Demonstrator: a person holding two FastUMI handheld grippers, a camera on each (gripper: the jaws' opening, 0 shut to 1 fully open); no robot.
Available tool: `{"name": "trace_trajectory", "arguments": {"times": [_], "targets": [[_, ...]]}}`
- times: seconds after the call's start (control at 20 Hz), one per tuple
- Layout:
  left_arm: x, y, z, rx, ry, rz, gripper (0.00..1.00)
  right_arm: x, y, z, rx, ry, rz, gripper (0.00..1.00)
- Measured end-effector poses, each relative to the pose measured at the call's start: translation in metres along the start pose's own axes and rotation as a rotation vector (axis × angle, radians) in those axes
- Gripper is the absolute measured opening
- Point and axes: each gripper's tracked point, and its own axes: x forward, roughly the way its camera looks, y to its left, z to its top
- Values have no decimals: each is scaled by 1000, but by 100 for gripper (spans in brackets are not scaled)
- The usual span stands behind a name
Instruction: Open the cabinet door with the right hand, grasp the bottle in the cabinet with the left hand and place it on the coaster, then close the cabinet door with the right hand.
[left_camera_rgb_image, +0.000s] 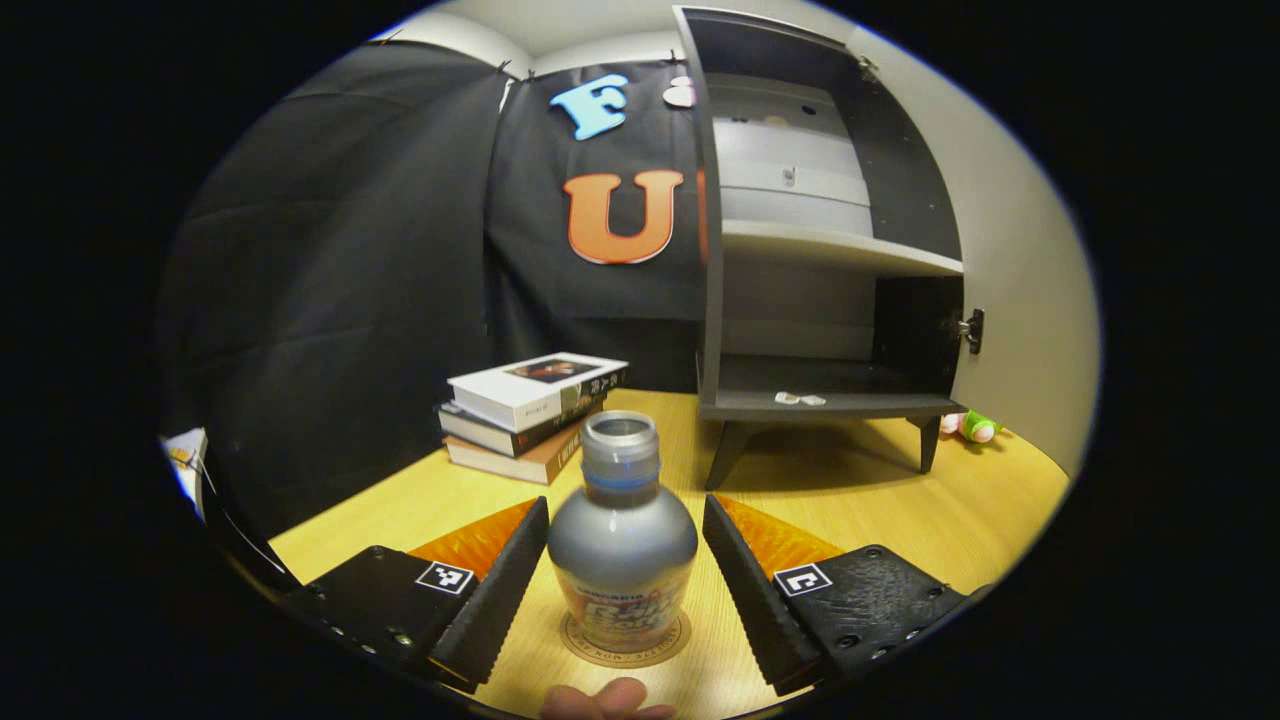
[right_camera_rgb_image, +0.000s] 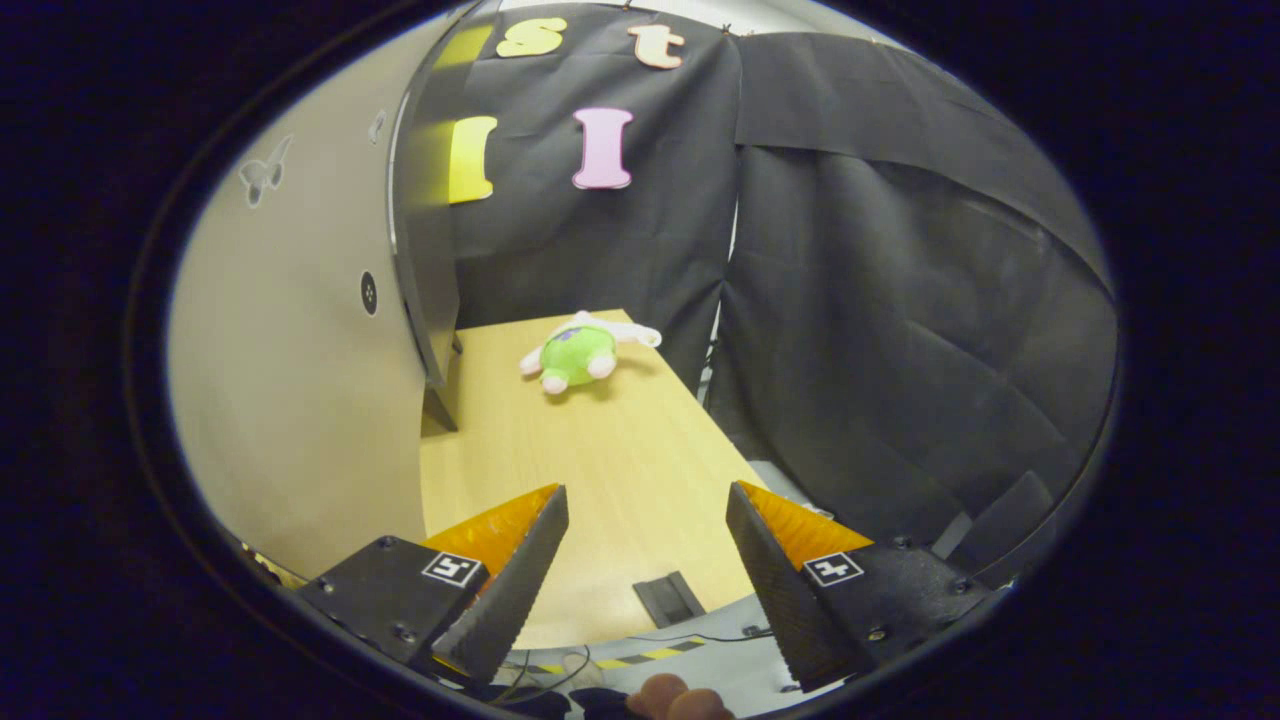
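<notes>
The bottle (left_camera_rgb_image: 622, 540) is seen set upright on the coaster (left_camera_rgb_image: 625, 640) on the table (left_camera_rgb_image: 900, 500), flanked untouched by the spread left hand-held gripper (left_camera_rgb_image: 625, 575). The cabinet (left_camera_rgb_image: 830, 250) door (right_camera_rgb_image: 290, 380) remains to be closed; the right hand-held gripper (right_camera_rgb_image: 645, 570) is held empty, fingers apart.

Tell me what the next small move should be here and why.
Probably draw the left gripper straight back from the bottle. The bottle stands upright on the coaster, with a gap between it and each finger, so it looks released. The cabinet door is open beside the open right gripper, which closes it next.
</notes>
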Motion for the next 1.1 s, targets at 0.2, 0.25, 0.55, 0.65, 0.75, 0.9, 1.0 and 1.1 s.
{"name": "trace_trajectory", "arguments": {"times": [0.2, 0.25, 0.55, 0.65, 0.75, 0.9, 1.0, 1.1], "targets": [[-21, 1, 61, 104, -76, 36, 93, -18, 3, 36, -65, -146, 25, 100], [-31, 3, 89, 151, -117, 63, 93, -21, 2, 42, -60, -170, 30, 100], [-68, -79, 235, 172, -271, -123, 96, -39, 14, 84, 57, -225, 162, 100], [-75, -108, 265, 122, -249, -198, 96, -43, 8, 109, 69, -229, 219, 100], [-81, -127, 284, 97, -202, -216, 96, -55, -4, 142, 123, -271, 229, 100], [-90, -154, 316, 99, -221, -255, 96, -89, -6, 186, 200, -338, 283, 99], [-91, -182, 319, 95, -234, -334, 96, -109, 0, 206, 227, -398, 318, 99], [-91, -197, 318, 119, -226, -394, 96, -126, 15, 210, 219, -418, 368, 99]]}}
